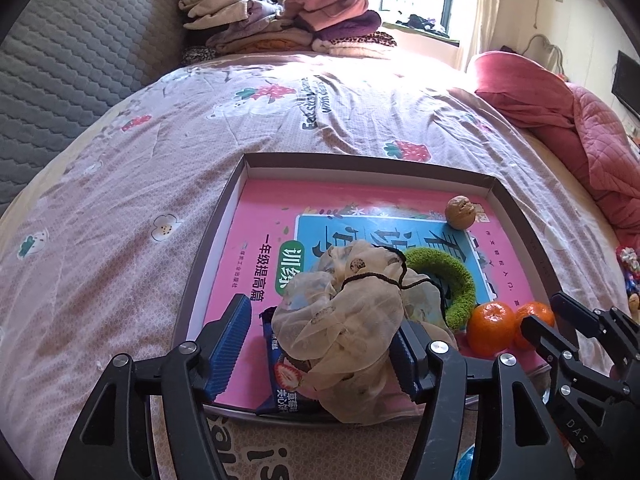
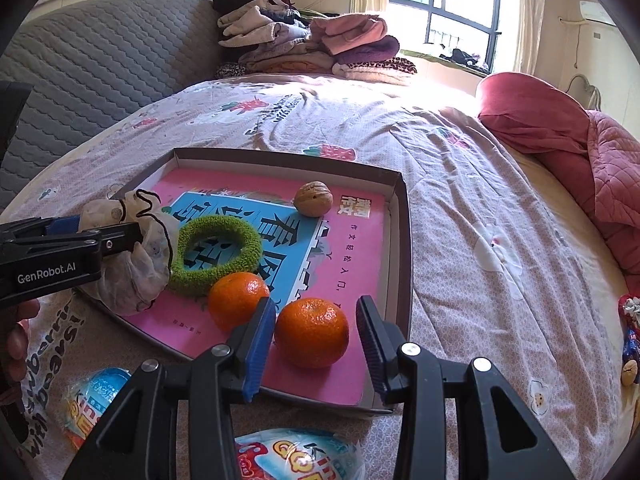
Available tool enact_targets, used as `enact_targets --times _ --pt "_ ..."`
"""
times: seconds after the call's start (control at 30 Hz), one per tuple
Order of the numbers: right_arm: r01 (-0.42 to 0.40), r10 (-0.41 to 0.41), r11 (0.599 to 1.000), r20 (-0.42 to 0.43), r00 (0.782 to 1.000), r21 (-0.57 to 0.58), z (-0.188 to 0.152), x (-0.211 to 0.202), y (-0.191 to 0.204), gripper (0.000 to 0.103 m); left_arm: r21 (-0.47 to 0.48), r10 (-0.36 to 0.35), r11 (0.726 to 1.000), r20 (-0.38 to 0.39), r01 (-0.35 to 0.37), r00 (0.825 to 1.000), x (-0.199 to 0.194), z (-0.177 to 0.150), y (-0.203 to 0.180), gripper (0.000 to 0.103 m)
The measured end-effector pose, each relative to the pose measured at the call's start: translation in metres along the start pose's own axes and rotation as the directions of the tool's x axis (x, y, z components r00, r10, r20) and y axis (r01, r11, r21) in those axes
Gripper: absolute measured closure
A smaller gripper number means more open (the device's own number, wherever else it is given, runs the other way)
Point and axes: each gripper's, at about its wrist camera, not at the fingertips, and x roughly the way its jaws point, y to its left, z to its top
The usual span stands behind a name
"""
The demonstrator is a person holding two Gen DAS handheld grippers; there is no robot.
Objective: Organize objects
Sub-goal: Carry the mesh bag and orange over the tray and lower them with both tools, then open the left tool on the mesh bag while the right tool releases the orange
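Observation:
A shallow box [image 1: 362, 164] [image 2: 404, 216] on the bed holds a pink book [image 1: 256, 216] [image 2: 352, 248], a walnut [image 1: 461, 210] [image 2: 313, 199], a green fuzzy ring [image 1: 460, 280] [image 2: 218, 246], two mandarins [image 1: 491, 328] [image 2: 312, 332] [image 2: 236, 300], a beige mesh pouch [image 1: 344, 320] [image 2: 132, 264] and a dark snack bar [image 1: 282, 376]. My left gripper [image 1: 320, 354] [image 2: 100, 236] is open, its jaws standing either side of the pouch. My right gripper [image 2: 316, 344] [image 1: 560, 320] is open around the nearer mandarin, pads apart from it.
Two blue snack packets [image 2: 296, 456] [image 2: 90, 400] lie on the bed in front of the box. Small items [image 2: 630, 344] lie at the right edge. Folded clothes [image 1: 280, 20] are stacked at the far end, a red quilt [image 1: 560, 120] at right, a grey padded headboard [image 1: 80, 60] at left.

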Motion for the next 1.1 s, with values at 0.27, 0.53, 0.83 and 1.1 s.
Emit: enact_targets --times 0.27,0.53,0.83,1.1 --pt "-0.003 0.003 1.000 0.010 1.000 0.005 0.002 -0.004 -0.001 0.061 0.001 -0.017 1.000 0.009 0.017 1.000 -0.008 0.002 -0.003 0.034" --pt "-0.011 0.010 1.000 0.025 1.000 0.015 0.004 -0.009 -0.002 0.061 -0.002 -0.023 1.000 0.036 0.023 0.999 -0.017 0.006 -0.005 0.033" --pt "-0.017 0.016 1.000 0.030 0.999 0.017 0.005 -0.011 -0.002 0.061 0.000 -0.035 0.999 0.075 0.035 0.997 -0.028 0.019 -0.011 0.029" --pt "-0.015 0.014 1.000 0.045 0.999 0.027 0.006 -0.020 -0.003 0.060 0.004 -0.048 0.999 0.092 0.048 0.995 -0.037 0.020 -0.014 0.028"
